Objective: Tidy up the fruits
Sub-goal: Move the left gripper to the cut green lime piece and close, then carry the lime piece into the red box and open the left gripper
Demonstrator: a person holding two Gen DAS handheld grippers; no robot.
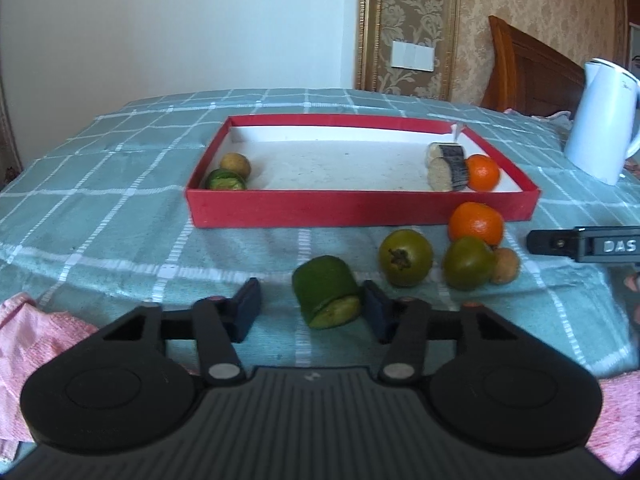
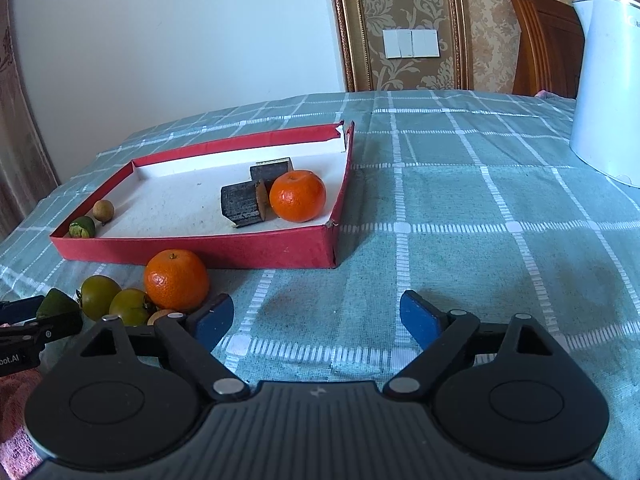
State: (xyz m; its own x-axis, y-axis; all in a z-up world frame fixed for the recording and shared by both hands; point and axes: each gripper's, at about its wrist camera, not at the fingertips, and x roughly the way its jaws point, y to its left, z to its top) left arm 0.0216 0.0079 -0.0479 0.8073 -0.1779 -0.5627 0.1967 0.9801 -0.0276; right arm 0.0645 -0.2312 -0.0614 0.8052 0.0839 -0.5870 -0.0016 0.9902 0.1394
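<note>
The counter (image 1: 120,216) carries a teal cloth with a white grid. The reference landmark is the red tray (image 1: 360,206), a shallow box with red walls and a white floor, its far right corner torn.

A white kettle (image 1: 600,120) stands right of the tray, well apart from it.

Contents of the tray:
- Right end: one orange mandarin (image 1: 483,172), touching two short cylindrical cut pieces (image 1: 450,166) with dark skin and pale, speckled cut faces.
- Left end: a small tan round fruit (image 1: 236,165) with a green cut piece (image 1: 226,180) just in front of it.

Items on the cloth in front of the tray's right half:
- A second orange mandarin (image 1: 476,222), just beside the front wall.
- Two olive-green round fruits (image 1: 406,258), one showing a dry brown calyx.
- A small tan fruit (image 1: 507,266), touching the right-hand green fruit.
- A green cut fruit piece (image 1: 326,292), nearest the camera, its yellow-green cut face turned forward.

The left claw (image 1: 312,312) is spread wide; the green cut piece sits between its blue pads (image 1: 250,306), close against the right pad, clear of the left one.

The right claw (image 2: 316,320) is spread wide with only bare cloth between its pads, in front of the tray's right corner.

Readable lettering: "DAS" on the right claw body (image 1: 588,245); "oot.AI" on the left claw body (image 2: 16,356).
</note>
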